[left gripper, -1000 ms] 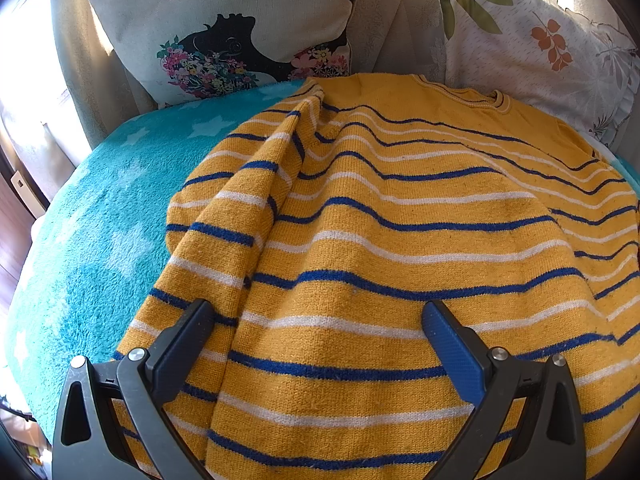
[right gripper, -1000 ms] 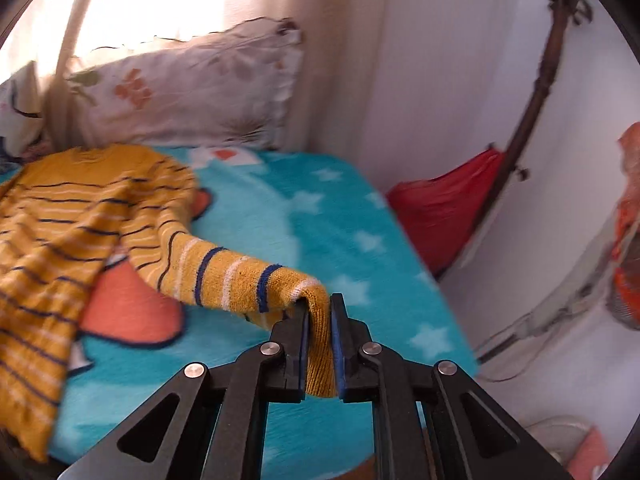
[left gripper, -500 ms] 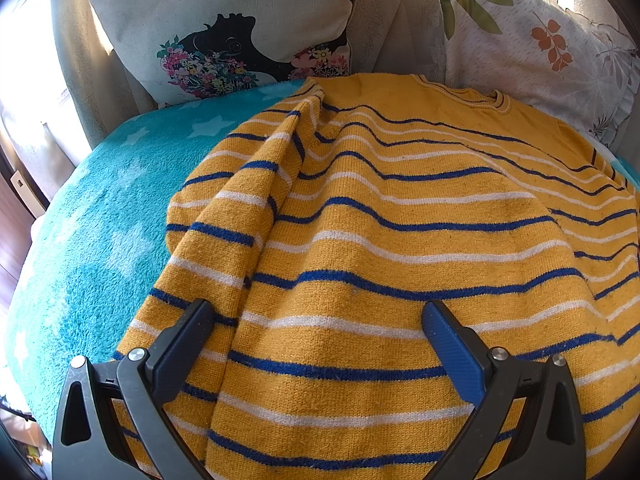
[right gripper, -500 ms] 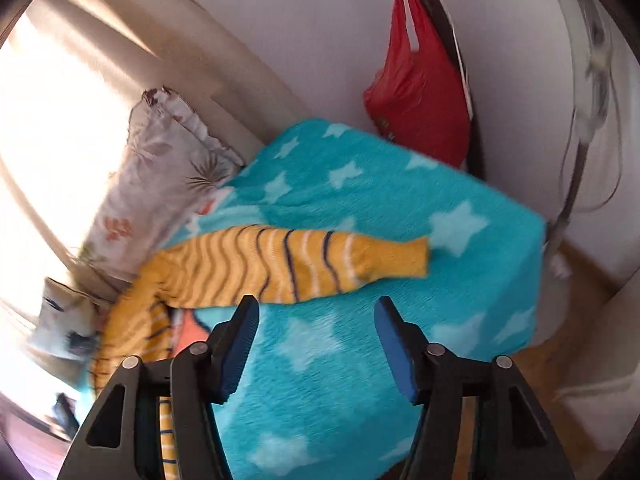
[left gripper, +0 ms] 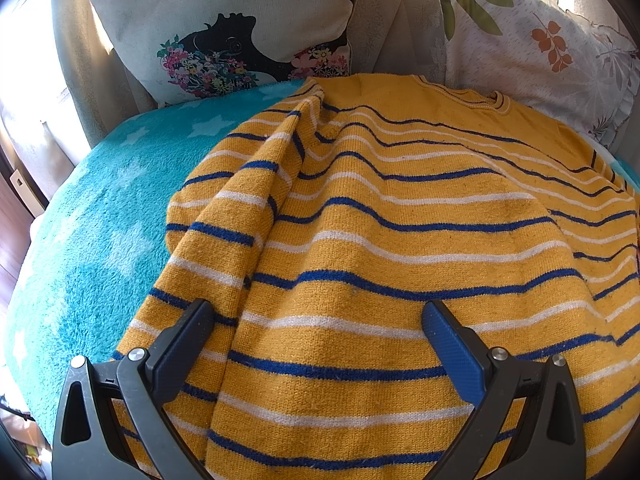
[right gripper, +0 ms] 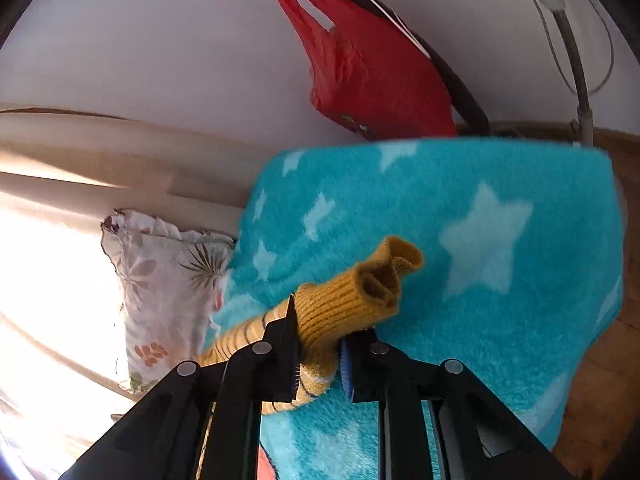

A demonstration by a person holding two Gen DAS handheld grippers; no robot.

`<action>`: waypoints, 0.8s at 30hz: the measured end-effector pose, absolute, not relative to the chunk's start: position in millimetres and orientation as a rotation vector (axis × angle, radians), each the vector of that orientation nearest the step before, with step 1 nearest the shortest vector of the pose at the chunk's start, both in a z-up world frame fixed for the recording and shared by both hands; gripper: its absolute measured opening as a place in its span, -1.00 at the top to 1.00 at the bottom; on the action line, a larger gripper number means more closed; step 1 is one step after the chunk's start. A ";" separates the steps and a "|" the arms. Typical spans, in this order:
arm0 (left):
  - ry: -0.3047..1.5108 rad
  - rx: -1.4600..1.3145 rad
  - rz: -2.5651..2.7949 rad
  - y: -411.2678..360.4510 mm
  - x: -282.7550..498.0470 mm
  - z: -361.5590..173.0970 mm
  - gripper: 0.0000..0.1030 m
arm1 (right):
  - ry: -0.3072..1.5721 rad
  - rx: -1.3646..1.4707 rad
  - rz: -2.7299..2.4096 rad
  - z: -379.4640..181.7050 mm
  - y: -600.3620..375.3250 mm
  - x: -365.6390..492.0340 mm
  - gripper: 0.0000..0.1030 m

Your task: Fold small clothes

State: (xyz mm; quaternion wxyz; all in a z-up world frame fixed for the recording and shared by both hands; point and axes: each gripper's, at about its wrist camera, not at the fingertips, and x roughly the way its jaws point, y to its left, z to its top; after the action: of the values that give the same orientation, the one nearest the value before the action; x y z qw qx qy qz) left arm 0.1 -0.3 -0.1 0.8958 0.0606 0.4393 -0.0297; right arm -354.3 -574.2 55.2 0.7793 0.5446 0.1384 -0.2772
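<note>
Striped yellow sweater [left gripper: 400,240] is laid flat on the teal star blanket [left gripper: 88,240], collar toward the pillows [left gripper: 224,32], one sleeve already folded in along the body's left edge. Left hand-held gripper [left gripper: 316,332] is hovered over the hem area, jaws spread wide, nothing held. Right hand-held gripper [right gripper: 318,356] is clenched on the sleeve cuff [right gripper: 352,304], cuff end bunched and poking out past the jaws, sleeve trailing back toward the floral pillow [right gripper: 160,280]. Step judged as the second sleeve fold, just gripped. Next move likely calls for the cuff to be carried across onto the body and laid flat, then let go; the body could be pinned by the left hand-held gripper to stop dragging
</note>
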 end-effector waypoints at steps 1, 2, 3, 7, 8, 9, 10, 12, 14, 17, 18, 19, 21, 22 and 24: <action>0.910 0.126 -0.062 -0.3 0.1 -0.1 -1.00 | 0.288 1.112 -0.622 74.1 -574.4 -350.3 0.69; 0.910 0.126 -0.061 -0.6 0.1 -0.1 -1.00 | 0.284 1.033 -0.643 96.5 -569.2 -342.8 0.69; 0.911 0.127 -0.060 -0.4 0.1 -0.1 -1.00 | 0.284 0.960 -0.656 116.6 -561.9 -331.4 0.69; 0.900 0.117 -0.084 1.9 -3.0 6.7 -0.99 | 0.325 0.702 -0.606 181.0 -514.4 -265.6 0.69; 0.888 0.101 -0.110 3.7 -7.3 11.9 -0.95 | 0.350 0.661 -0.565 190.1 -499.5 -243.3 0.69; 0.870 0.078 -0.137 8.2 -14.3 19.8 -0.94 | 0.378 0.618 -0.514 196.9 -480.9 -217.7 0.69; 0.850 0.055 -0.156 14.5 -22.3 26.4 -0.94 | 0.401 0.583 -0.468 200.7 -463.0 -196.1 0.69; 0.803 0.004 -0.191 31.0 -41.2 43.5 -0.94 | 0.463 0.516 -0.355 200.7 -418.9 -144.5 0.69; 0.744 -0.057 -0.209 55.8 -59.7 57.2 -0.94 | 0.518 0.472 -0.246 194.1 -376.0 -101.7 0.70; 0.705 -0.120 -0.150 101.2 -81.4 71.9 -0.94 | 0.621 0.418 -0.051 172.4 -298.1 -36.6 0.70; 0.720 -0.129 -0.118 115.9 -84.0 75.4 -0.94 | 0.655 0.399 0.001 163.4 -274.4 -19.7 0.70; 0.732 -0.121 -0.078 127.3 -86.3 78.2 -0.94 | 0.698 0.378 0.056 152.0 -248.4 0.4 0.70; 0.758 -0.141 -0.016 152.5 -90.7 78.0 -0.94 | 0.775 0.327 0.121 124.1 -205.5 26.1 0.70; 0.785 -0.160 0.004 165.1 -91.7 76.1 -0.94 | 0.820 0.284 0.153 107.1 -184.3 39.4 0.70; 0.803 -0.170 0.045 183.1 -94.1 71.1 -0.94 | 0.904 0.200 0.185 78.0 -151.3 60.6 0.60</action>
State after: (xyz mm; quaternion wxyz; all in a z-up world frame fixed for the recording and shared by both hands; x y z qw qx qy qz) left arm -94.1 183.1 71.1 0.9168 -0.0826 0.3902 0.0218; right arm 60.6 -151.3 78.0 0.8907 0.0966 0.4353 0.0889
